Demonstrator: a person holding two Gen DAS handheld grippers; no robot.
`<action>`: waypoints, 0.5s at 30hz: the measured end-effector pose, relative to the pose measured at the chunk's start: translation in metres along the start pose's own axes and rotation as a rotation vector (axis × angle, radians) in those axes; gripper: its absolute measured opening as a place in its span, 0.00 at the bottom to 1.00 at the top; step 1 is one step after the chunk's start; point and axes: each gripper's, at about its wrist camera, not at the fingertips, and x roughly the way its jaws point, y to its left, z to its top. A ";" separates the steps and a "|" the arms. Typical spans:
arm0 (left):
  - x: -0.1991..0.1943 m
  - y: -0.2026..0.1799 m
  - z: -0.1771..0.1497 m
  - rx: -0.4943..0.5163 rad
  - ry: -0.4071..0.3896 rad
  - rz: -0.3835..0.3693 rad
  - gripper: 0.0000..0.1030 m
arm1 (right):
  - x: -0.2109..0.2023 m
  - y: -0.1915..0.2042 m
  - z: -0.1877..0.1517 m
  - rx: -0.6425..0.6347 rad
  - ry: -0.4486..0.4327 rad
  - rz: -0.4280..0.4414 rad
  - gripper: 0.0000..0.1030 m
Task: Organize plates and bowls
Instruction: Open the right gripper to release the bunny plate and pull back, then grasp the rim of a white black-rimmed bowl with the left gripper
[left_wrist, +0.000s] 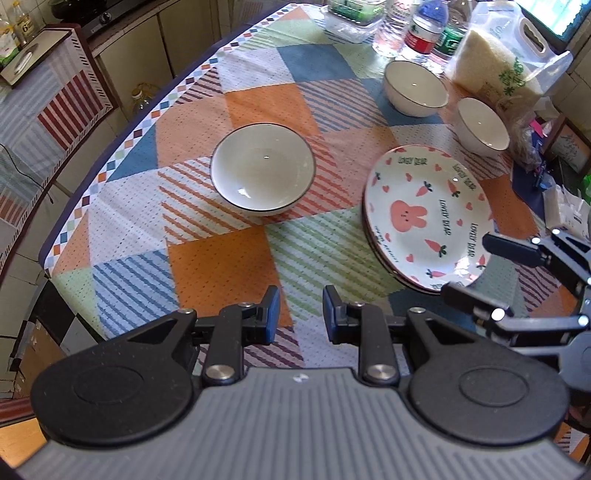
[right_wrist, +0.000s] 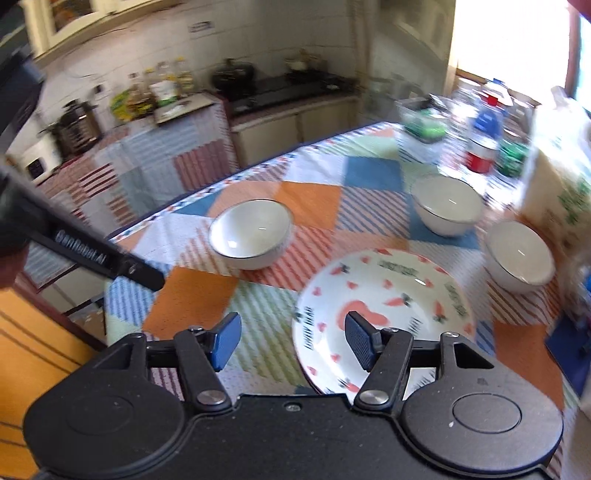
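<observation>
- Only the left wrist view shows the rabbit-and-carrot plate (left_wrist: 426, 216) as the top of a stack, with a darker rim of a second plate (left_wrist: 384, 254) peeking out beneath its near edge; the right wrist view is motion-blurred and shows just the top plate (right_wrist: 384, 314)
- Only the right wrist view takes in the kitchen counter with a black stove (right_wrist: 280, 86) and bottles against a tiled wall
- Both views show three white bowls on the patchwork tablecloth (left_wrist: 221, 266): one alone at centre (left_wrist: 263, 173), two near the far edge (left_wrist: 415, 88) (left_wrist: 482, 125) beside a bag of rice (left_wrist: 498, 62) and water bottles (left_wrist: 424, 31)
- Left gripper (left_wrist: 301, 314) is tilted steeply down above bare cloth, jaws narrowly parted and holding nothing
- Right gripper (right_wrist: 291, 341) hovers over the near-left rim of the plate stack, jaws spread well apart with nothing gripped; its black fingers (left_wrist: 513, 249) show at the plate's right edge in the left view
- Bowls are glossy, round and deep with thin dark rims; the plate is shallow and glazed; gripper pads are blue and textured
</observation>
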 end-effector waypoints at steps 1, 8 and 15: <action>0.002 0.005 0.001 -0.007 -0.001 0.004 0.23 | 0.007 0.005 -0.001 -0.033 0.001 0.010 0.65; 0.018 0.035 0.015 -0.034 0.003 0.000 0.26 | 0.045 0.014 0.005 -0.057 -0.025 0.063 0.69; 0.042 0.059 0.035 -0.043 -0.009 -0.002 0.27 | 0.085 0.021 0.018 -0.084 -0.011 0.079 0.80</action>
